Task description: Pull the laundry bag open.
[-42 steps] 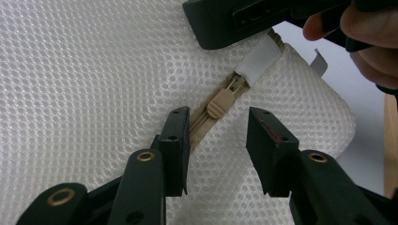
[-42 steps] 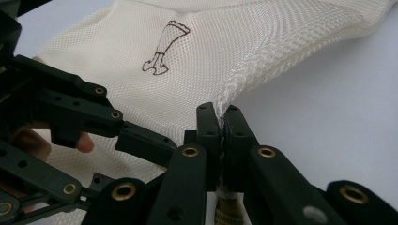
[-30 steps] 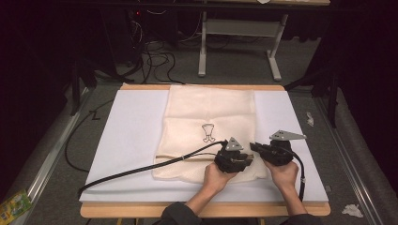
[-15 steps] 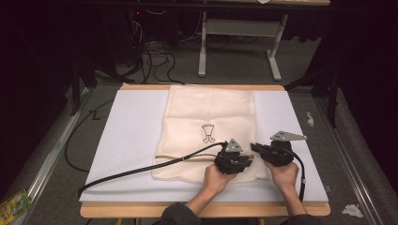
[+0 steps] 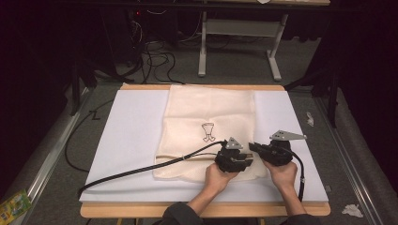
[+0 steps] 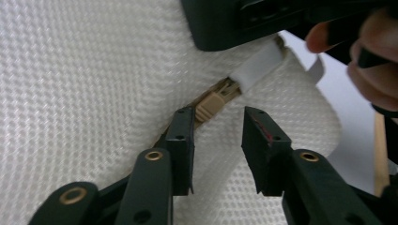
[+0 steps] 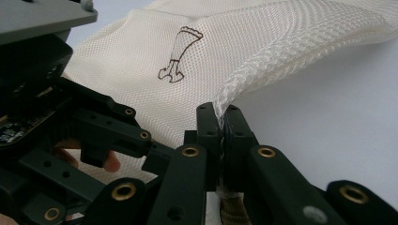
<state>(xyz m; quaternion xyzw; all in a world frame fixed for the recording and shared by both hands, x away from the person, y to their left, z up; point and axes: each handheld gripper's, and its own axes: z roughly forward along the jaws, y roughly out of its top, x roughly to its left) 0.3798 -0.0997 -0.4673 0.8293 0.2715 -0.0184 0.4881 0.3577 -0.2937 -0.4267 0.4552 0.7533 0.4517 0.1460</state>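
Note:
A cream mesh bag [image 5: 211,108] with a small dark drawing [image 5: 207,131] lies flat on the white mat. Both grippers work at its near right corner. My right gripper [image 7: 224,117] is shut on a pinched fold of the mesh [image 7: 263,61] and lifts that edge slightly. My left gripper [image 6: 218,117] is open over the bag's zip; its jaws have just been opening. The tan zip pull [image 6: 210,105] lies just past the left fingertip, unpressed, with a white tab [image 6: 256,68] beyond it. From above, the left gripper [image 5: 244,161] and right gripper [image 5: 253,147] almost touch.
The white mat [image 5: 126,140] covers a wooden table [image 5: 141,208]. The left gripper's black cable [image 5: 141,169] trails left across bag and mat. A white frame [image 5: 234,28] and loose cables stand behind the table. A green packet [image 5: 14,206] and crumpled paper [image 5: 352,210] lie on the floor.

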